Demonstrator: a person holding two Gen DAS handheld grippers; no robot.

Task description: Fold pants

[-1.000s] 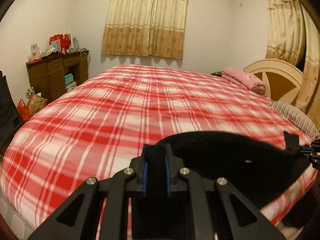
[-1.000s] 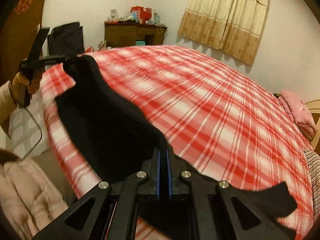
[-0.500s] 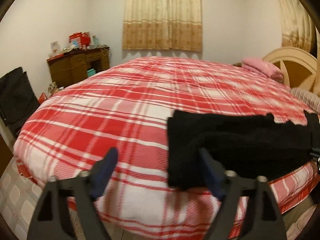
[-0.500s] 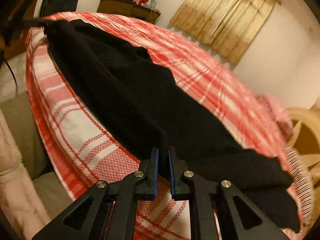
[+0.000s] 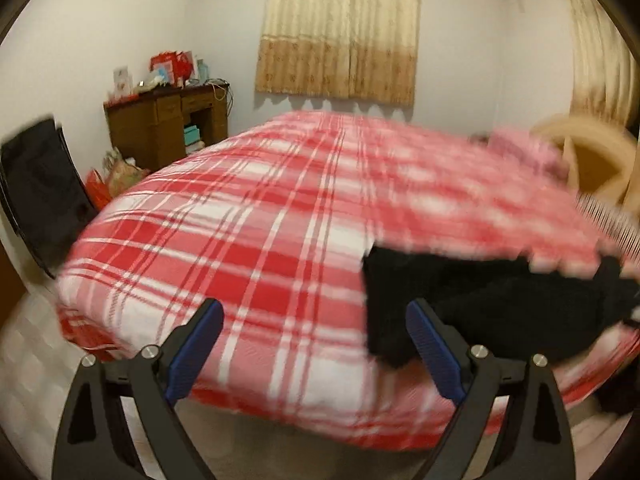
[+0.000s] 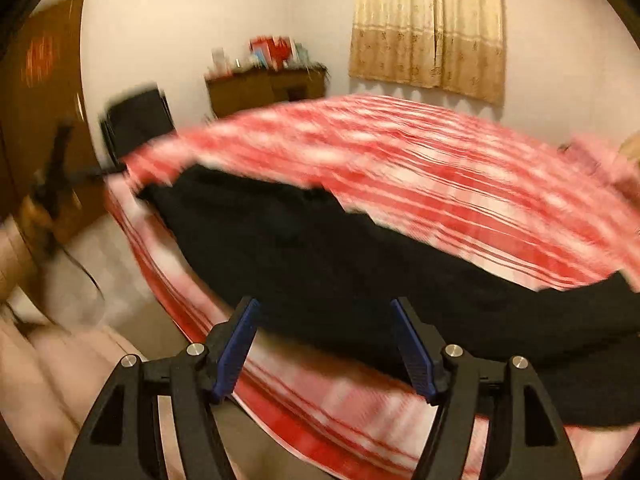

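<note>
Black pants (image 5: 480, 304) are lying in a long band along the near edge of the bed (image 5: 280, 208), on its red-and-white plaid cover, and you are holding both tools just off that edge. Your left gripper (image 5: 314, 344) is standing wide open with nothing between its blue pads (image 5: 192, 354); the near-left end of the pants is sitting just beside its right finger. Your right gripper (image 6: 324, 344) is gaping open too, its blue pads (image 6: 236, 350) spread apart in front of the dark cloth (image 6: 360, 272), not touching it as far as the blur lets you tell. Far left, a brown desk (image 5: 168, 128) is standing against the wall, and beige curtains (image 5: 340, 32) are hanging beyond the bed.
</note>
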